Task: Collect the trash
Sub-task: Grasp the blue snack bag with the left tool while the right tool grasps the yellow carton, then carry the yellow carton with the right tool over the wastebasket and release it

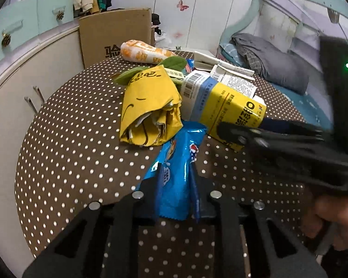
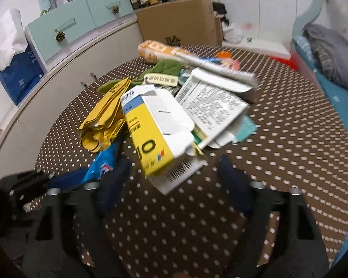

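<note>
Pinched between the two fingers of the left claw was a blue snack wrapper, its far end lying on the brown dotted table and just touching the crumpled yellow paper bag. To the right of the bag lay a yellow and white carton on its side, close against the bag and the wrapper's tip.

From the right wrist view, the right claw was spread wide, its fingers either side of the near end of the carton but not gripping it; motion blur obscured whether either finger touched. In the left wrist view that claw reached in from the right, its tip over the carton's lower corner.

Behind the carton was a heap of litter: a flattened white box printed with small text, a teal scrap beneath it, a green leaf-shaped piece, and a rolled orange and white wrapper at the far edge. These crowded the carton on its far and right sides.

Beyond the table stood a cardboard box, pale green drawers, and a bed with a grey blanket on the right.
</note>
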### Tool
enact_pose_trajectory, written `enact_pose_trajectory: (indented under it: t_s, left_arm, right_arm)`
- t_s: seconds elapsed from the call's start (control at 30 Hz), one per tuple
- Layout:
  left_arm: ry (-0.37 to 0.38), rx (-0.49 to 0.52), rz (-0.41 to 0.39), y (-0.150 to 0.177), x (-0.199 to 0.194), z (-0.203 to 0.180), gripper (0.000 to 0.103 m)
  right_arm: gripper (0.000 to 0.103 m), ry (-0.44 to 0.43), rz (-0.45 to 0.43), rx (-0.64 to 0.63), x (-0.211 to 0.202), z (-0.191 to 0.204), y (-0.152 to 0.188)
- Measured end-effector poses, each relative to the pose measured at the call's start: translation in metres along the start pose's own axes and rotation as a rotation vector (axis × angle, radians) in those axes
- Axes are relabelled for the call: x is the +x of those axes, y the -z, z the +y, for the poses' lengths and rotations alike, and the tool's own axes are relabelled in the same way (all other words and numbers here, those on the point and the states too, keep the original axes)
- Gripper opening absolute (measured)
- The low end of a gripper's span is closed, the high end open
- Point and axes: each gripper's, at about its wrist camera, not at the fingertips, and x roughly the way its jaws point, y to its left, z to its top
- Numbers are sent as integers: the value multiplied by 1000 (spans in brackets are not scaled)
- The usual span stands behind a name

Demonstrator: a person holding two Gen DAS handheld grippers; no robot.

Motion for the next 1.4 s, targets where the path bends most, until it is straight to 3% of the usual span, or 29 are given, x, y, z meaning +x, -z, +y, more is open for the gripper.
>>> enact_pose_trajectory:
  t_s: [0.13,0.17,0.2,0.7,0.77,0.83,0.87,0.9,1.0,1.07,1.27,1.4]
  left_arm:
    - [18,-31,-16,4,-8,4,17]
    - [24,-38,-21,6,-10,5,17]
    - [31,-48,-24,7,-12,5,16]
    - [88,-76,-60,4,-25,-7,11]
    - [90,-72,-61,2,-24,-10,11]
    - [93,-70,-59,3,-23,-13,11]
    - [93,-70,-58,3,-22,-14,11]
    - [93,-72,-57,4,-22,-14,11]
    - [92,-78,-54,5,-21,-13,11]
    - [93,-81,-57,5,-21,-12,11]
    - [96,-84,-64,5,-24,-11,11]
    - [102,-92,-82,3,-31,-10,11]
  right_arm:
    - [49,-36,-52,-15,-16,7,10]
    - [35,-48,-60,-14,-21,8,14]
    - [30,-44,-63,-10,-25,7,17]
    - [26,-68,-113,7,-68,-17,38]
    - [29,-67,-81,3,-63,-19,41]
    - [45,-52,-70,-2,-57,-19,42]
    - [62,-55,-69,1,-54,-21,43]
    - [67,-61,-59,5,-52,-23,44]
    - [67,-95,-60,15,-51,-25,39]
    - [66,-64,-89,-2,-55,-24,35]
    - [44,-78,-94,-95,-56,-8,27]
    - [40,-103,-126,-90,-64,-7,30]
